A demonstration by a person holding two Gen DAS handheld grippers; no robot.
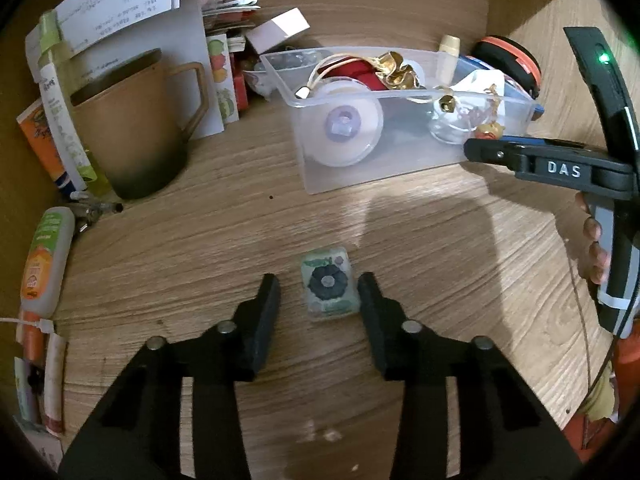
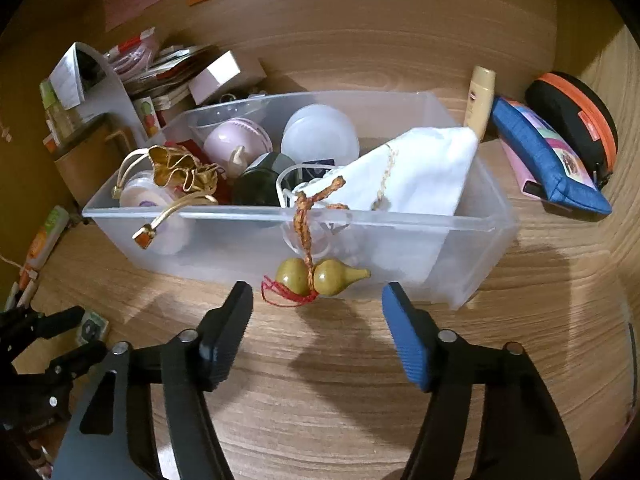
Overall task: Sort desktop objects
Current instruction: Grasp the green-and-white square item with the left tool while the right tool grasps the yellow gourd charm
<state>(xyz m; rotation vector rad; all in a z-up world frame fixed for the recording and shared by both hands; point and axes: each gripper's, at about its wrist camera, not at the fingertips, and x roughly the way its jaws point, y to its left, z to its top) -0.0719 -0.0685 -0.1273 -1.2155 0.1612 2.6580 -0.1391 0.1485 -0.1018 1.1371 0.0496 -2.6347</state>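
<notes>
A small clear packet with a dark flower print (image 1: pixel 329 289) lies flat on the wooden desk. My left gripper (image 1: pixel 319 290) is open, one finger on each side of the packet, not touching it. The packet also shows in the right wrist view (image 2: pixel 93 329) beside the left gripper's fingers (image 2: pixel 64 322). A clear plastic bin (image 1: pixel 400 168) holds jars, a gold pouch and a white cloth. My right gripper (image 2: pixel 317 300) is open and empty, just in front of the bin (image 2: pixel 472 256), below a green gourd charm (image 2: pixel 320 276) hanging over its front wall.
A brown mug (image 1: pixel 132 132), papers and small boxes stand at the back left. An orange tube (image 1: pixel 46 264) lies at the left edge. A blue pouch (image 2: pixel 548 160) and a black-orange round case (image 2: pixel 572 124) lie right of the bin.
</notes>
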